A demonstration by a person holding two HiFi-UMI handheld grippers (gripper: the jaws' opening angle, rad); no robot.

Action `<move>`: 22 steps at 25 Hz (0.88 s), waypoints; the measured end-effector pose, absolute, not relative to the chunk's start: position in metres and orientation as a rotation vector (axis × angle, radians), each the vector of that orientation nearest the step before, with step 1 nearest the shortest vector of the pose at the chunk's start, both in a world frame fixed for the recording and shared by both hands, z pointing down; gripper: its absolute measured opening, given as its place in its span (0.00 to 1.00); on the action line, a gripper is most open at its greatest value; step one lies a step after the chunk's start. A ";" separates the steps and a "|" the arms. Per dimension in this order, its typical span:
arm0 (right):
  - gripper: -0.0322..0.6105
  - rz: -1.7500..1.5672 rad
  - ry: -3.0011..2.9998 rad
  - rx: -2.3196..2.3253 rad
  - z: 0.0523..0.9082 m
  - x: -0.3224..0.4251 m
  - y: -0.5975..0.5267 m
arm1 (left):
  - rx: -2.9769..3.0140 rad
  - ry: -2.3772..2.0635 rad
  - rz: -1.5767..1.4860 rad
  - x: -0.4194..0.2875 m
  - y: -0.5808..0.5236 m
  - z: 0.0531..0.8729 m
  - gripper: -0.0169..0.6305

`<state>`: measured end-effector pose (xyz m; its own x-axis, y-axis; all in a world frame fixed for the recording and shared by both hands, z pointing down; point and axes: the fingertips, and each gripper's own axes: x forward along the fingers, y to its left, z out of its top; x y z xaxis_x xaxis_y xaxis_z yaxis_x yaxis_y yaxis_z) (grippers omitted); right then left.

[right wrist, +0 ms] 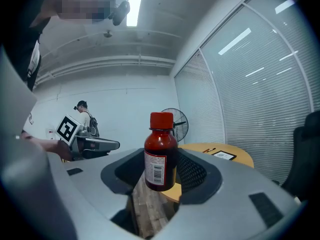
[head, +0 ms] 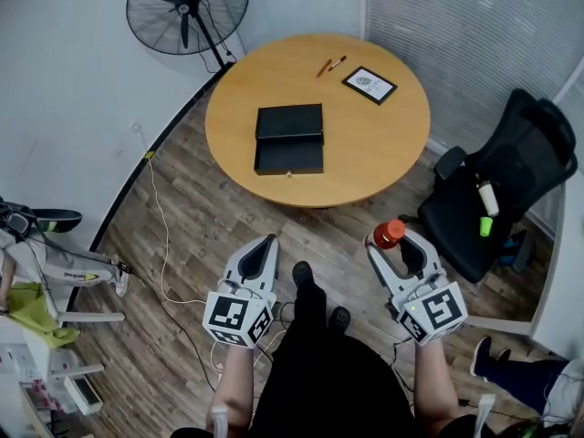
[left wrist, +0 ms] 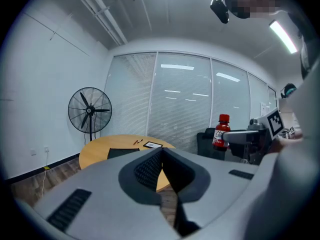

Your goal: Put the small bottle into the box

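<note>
Okay, your right gripper (head: 394, 247) is clamped on the small bottle (head: 389, 234). In the right gripper view the bottle (right wrist: 161, 154) stands upright between the two pads, which squeeze its lower body. It has a red cap, dark red contents and a white barcode label facing the camera.

Your left gripper (head: 268, 245) is closed, with its tips together and nothing between them. In the left gripper view its pads (left wrist: 148, 169) meet at the front, and only table and floor show through the gap behind.

You hold both grippers low in front of you over the wooden floor (head: 192, 245), well short of the table (head: 374, 144). The right one sits slightly ahead. From the left gripper view, the bottle (left wrist: 221, 132) shows off to the right, held in the other gripper (left wrist: 239, 137).

The box (head: 289, 140) is black and lies open near the middle of the round table. Its lid is flat on the far side and its tray is on your side. The bottle is well apart from it.

Also on the table, at the far edge, are two pens (head: 331, 65) and a framed card (head: 370, 84). A fan (head: 187, 9) stands beyond the table on the left. A black chair (head: 497, 190) is right of the table with a couple of small items on its seat. A cable (head: 157, 217) runs across the floor on your left.
</note>
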<state>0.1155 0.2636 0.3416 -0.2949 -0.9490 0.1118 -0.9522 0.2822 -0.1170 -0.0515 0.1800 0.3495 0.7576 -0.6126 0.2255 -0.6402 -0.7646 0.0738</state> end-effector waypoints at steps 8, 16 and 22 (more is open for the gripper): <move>0.38 0.254 -2.474 1.862 0.342 0.123 0.212 | 2.828 -0.941 0.296 -0.037 0.127 0.362 0.02; 0.38 0.225 -2.458 1.811 0.335 0.106 0.134 | 2.858 -0.922 0.322 -0.045 0.057 0.362 0.02; 0.38 0.224 -2.421 1.805 0.339 0.091 0.083 | 2.856 -0.884 0.338 -0.056 0.012 0.371 0.02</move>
